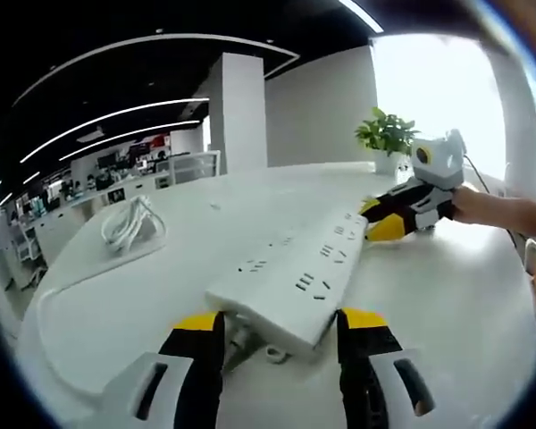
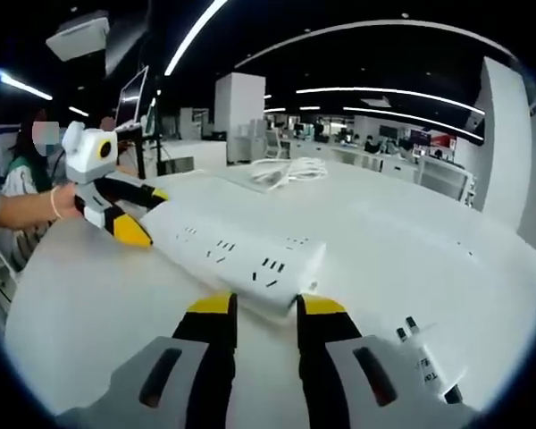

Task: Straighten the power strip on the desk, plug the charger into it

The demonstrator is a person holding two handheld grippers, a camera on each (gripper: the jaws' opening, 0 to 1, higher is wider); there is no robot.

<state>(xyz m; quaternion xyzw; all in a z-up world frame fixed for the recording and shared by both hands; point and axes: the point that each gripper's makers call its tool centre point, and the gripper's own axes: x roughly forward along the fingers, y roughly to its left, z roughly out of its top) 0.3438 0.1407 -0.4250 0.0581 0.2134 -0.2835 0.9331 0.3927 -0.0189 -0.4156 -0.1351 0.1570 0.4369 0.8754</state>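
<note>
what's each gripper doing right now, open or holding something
left gripper: open, jaws astride one end of the long white plastic power strip.
right gripper: open at the strip's other end, holding nothing.

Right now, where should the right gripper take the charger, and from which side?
Probably its white body, from the rear end, away from the prongs. It lies flat on the desk beside the right gripper, prongs pointing away from the camera, so a rear grip should leave them free for the strip.

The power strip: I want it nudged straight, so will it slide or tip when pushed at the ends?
The power strip is long, flat and rigid-looking, so it will probably pivot as one piece. The smooth white desk suggests easy sliding. Its low shape makes tipping unlikely.
</note>
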